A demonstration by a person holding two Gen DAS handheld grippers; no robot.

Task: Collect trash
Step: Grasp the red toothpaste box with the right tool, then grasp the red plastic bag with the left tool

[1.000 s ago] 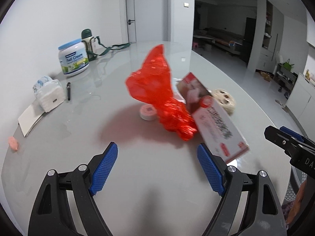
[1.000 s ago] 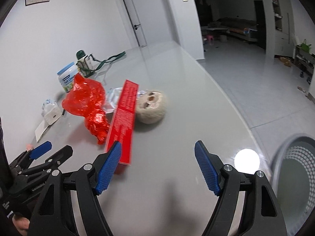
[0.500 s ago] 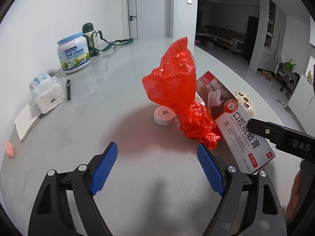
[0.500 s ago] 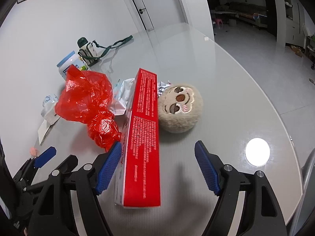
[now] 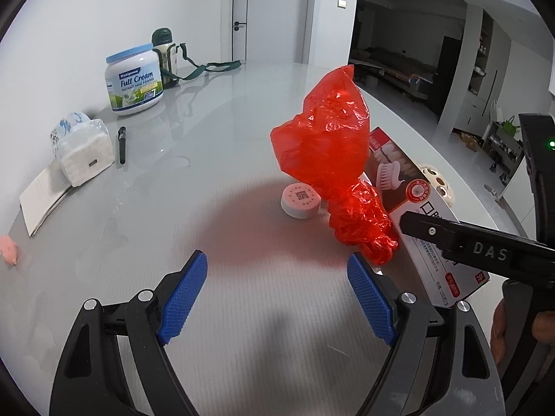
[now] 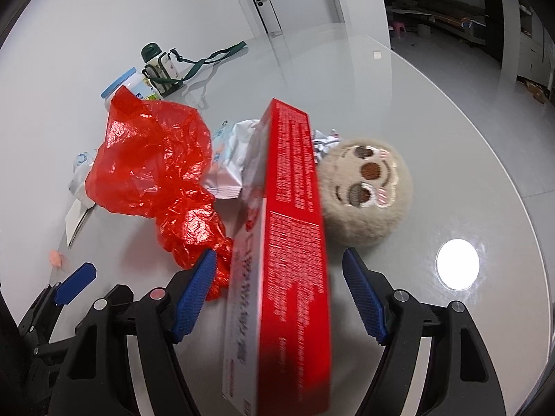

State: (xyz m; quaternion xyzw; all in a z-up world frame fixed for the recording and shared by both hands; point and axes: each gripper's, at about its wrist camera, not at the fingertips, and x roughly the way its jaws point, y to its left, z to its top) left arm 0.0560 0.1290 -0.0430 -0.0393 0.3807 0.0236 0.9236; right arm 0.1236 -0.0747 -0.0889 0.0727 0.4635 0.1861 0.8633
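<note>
A crumpled red plastic bag [image 5: 326, 159] [image 6: 152, 163] stands on the grey table, leaning against a long red toothpaste box [image 6: 295, 242] [image 5: 416, 208]. My right gripper [image 6: 279, 277] straddles the box's near end. Its jaws are closing, with a gap still showing on both sides of the box. My left gripper [image 5: 277, 294] is open and holds nothing, just short of the bag's twisted end. A small white round cap [image 5: 300, 201] lies beside the bag. A crumpled white wrapper [image 6: 229, 159] sits behind the box. A pink scrap [image 5: 8, 249] lies at the far left.
A round plush toy [image 6: 367, 190] rests against the box's right side. At the back left are a milk powder tin [image 5: 135, 83], a green-capped bottle [image 5: 166, 59] with a strap, a tissue pack [image 5: 85, 152], a pen [image 5: 121, 144] and papers [image 5: 41, 201]. The table edge [image 6: 513, 180] curves along the right.
My right gripper has moved forward over the toothpaste box, which now lies between its jaws. The left gripper has crept closer to the red bag and stayed open.
</note>
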